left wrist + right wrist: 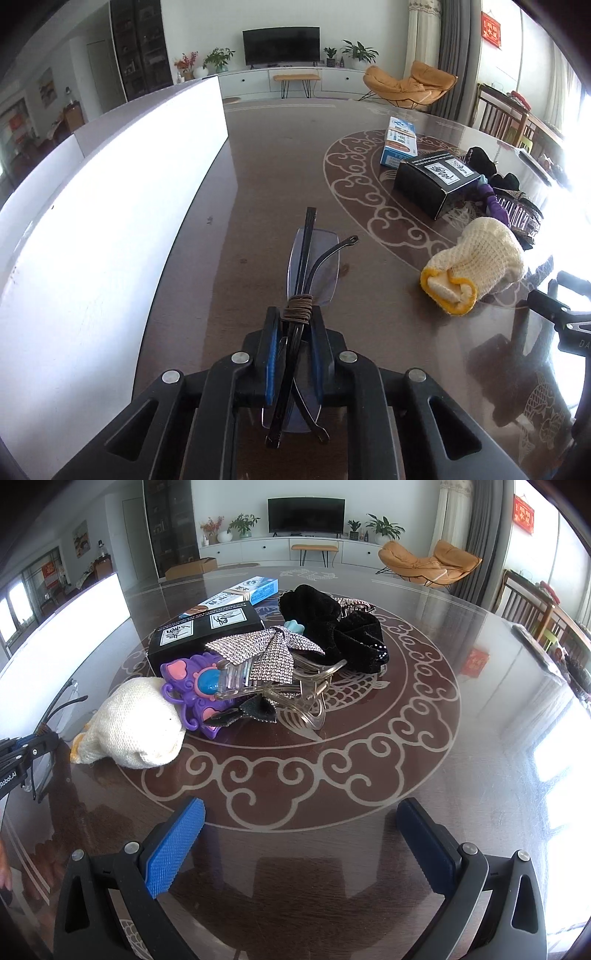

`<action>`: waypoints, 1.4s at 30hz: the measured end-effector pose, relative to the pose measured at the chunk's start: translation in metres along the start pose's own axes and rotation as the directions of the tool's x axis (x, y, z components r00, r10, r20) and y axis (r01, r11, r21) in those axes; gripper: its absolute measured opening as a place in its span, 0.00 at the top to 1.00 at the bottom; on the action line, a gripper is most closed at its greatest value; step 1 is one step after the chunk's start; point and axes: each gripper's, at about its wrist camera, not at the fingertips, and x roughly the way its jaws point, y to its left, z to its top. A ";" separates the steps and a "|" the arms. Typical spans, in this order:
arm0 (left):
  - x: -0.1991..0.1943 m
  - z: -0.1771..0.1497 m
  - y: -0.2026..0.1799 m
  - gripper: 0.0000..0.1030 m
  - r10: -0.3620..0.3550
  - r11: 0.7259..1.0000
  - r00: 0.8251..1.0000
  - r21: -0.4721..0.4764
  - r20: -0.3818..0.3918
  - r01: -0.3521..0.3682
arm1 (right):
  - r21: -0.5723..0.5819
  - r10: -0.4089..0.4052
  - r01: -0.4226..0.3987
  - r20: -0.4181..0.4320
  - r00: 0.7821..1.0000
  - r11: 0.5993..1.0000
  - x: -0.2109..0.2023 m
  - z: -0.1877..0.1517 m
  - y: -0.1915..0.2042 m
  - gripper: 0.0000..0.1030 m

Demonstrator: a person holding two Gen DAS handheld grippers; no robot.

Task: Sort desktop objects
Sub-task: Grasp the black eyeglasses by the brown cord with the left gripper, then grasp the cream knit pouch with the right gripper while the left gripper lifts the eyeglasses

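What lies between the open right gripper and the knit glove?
Only bare glass tabletop with its scroll pattern lies between the right gripper and the knit glove, as the right wrist view shows.

My left gripper point(293, 363) was black with blue ribbed pads point(271, 365); it clamped black-framed glasses point(308, 266) bound with brown cord point(298, 309). My right gripper point(301, 843) was black too, with blue pads point(175, 845) textured in fine ridges. The table point(480, 738) was dark brown and glossy, bearing a pale scroll-and-fish pattern. The glove point(136, 725) was cream knit, its cuff point(448, 291) edged yellow. One box point(430, 181) was black with white labels; the other box point(399, 142) was blue and white. The toy point(192, 686) was purple with pink and blue spots. The bow clip point(266, 653) was silver and sparkled. The scrunchie point(332, 627) was black. The panel point(110, 206) was plain white.
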 end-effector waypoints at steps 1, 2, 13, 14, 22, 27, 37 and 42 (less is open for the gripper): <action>0.002 0.001 0.002 0.68 0.005 1.000 1.000 -0.005 0.001 -0.005 | 0.000 0.000 0.000 0.000 1.000 1.000 0.000 0.000 0.000 0.00; 0.004 0.002 0.005 0.45 0.011 1.000 1.000 -0.009 0.001 -0.011 | 0.000 0.000 0.000 0.000 1.000 1.000 0.000 0.000 0.000 0.00; 0.015 0.011 0.017 0.06 -0.021 1.000 0.999 0.002 -0.031 0.021 | 0.000 0.000 0.000 0.000 1.000 1.000 -0.001 -0.002 0.000 0.00; 0.014 0.010 0.017 0.06 -0.019 1.000 0.999 0.002 -0.030 0.019 | 0.000 0.000 0.000 0.000 1.000 1.000 -0.001 -0.002 0.000 0.00; 0.012 0.008 0.017 0.06 -0.020 1.000 0.999 -0.001 -0.027 0.020 | 0.122 0.132 -0.131 -0.001 0.991 0.984 -0.025 -0.001 0.014 0.00; 0.012 0.008 0.017 0.06 -0.020 1.000 0.999 -0.001 -0.027 0.020 | 0.110 0.092 -0.102 0.088 0.992 0.989 -0.025 0.034 0.064 0.00; 0.012 0.007 0.017 0.06 -0.020 1.000 0.999 -0.001 -0.027 0.020 | 0.000 -0.003 0.003 0.056 0.998 1.000 -0.020 0.008 0.056 0.00; 0.012 0.007 0.017 0.06 -0.019 1.000 0.999 -0.002 -0.028 0.019 | -0.039 0.036 -0.034 0.059 0.998 0.999 -0.046 -0.012 0.030 0.00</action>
